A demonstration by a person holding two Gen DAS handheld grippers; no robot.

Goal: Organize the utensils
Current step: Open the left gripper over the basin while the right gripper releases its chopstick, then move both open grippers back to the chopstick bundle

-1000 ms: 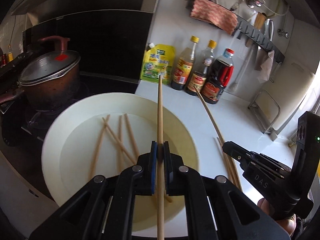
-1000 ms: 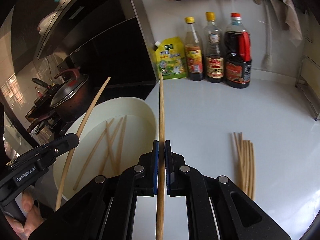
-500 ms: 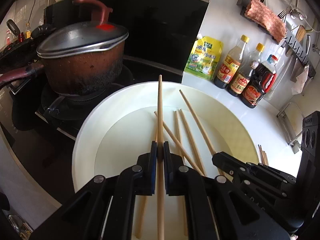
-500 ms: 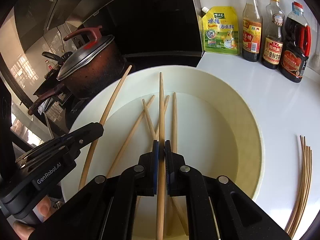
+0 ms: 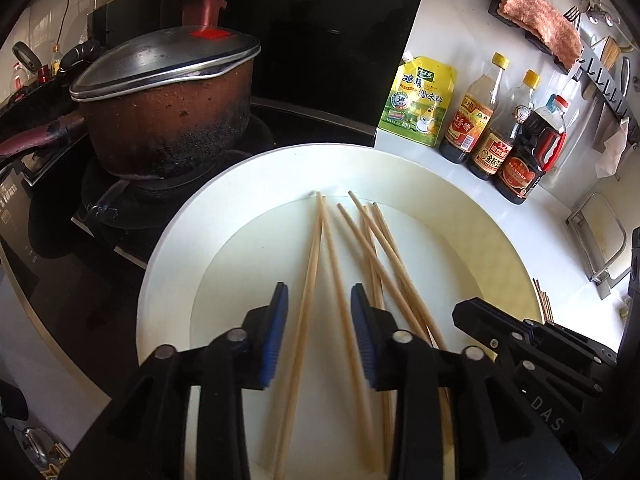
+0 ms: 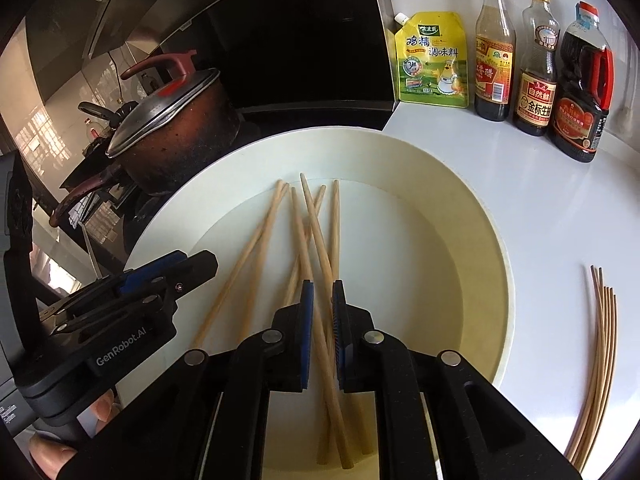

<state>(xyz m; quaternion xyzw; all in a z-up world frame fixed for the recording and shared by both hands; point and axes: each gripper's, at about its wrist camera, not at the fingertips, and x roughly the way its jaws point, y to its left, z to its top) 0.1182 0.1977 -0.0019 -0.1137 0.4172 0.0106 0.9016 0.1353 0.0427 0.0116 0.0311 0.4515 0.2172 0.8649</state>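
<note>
Several wooden chopsticks [image 5: 372,256] [image 6: 316,236] lie crossed inside a large white bowl [image 5: 180,240] [image 6: 460,200]. My left gripper [image 5: 319,296] is open just above the bowl, with two loose chopsticks lying between its fingers. My right gripper [image 6: 320,292] is open by a narrow gap over the bowl; one chopstick runs loose through the gap. The right gripper shows in the left wrist view [image 5: 520,336], and the left gripper shows in the right wrist view [image 6: 132,292]. A bundle of several more chopsticks [image 6: 596,344] lies on the white counter right of the bowl.
A lidded brown pot [image 5: 160,112] [image 6: 172,128] stands on the black stove left of the bowl. A yellow seasoning pouch [image 5: 416,104] [image 6: 432,60] and three sauce bottles [image 5: 500,128] [image 6: 536,60] line the back wall. A wall rack with a pink cloth [image 5: 540,28] hangs above.
Both grippers came down over the bowl and opened. The chopstick each one held now lies in the bowl with the others.
</note>
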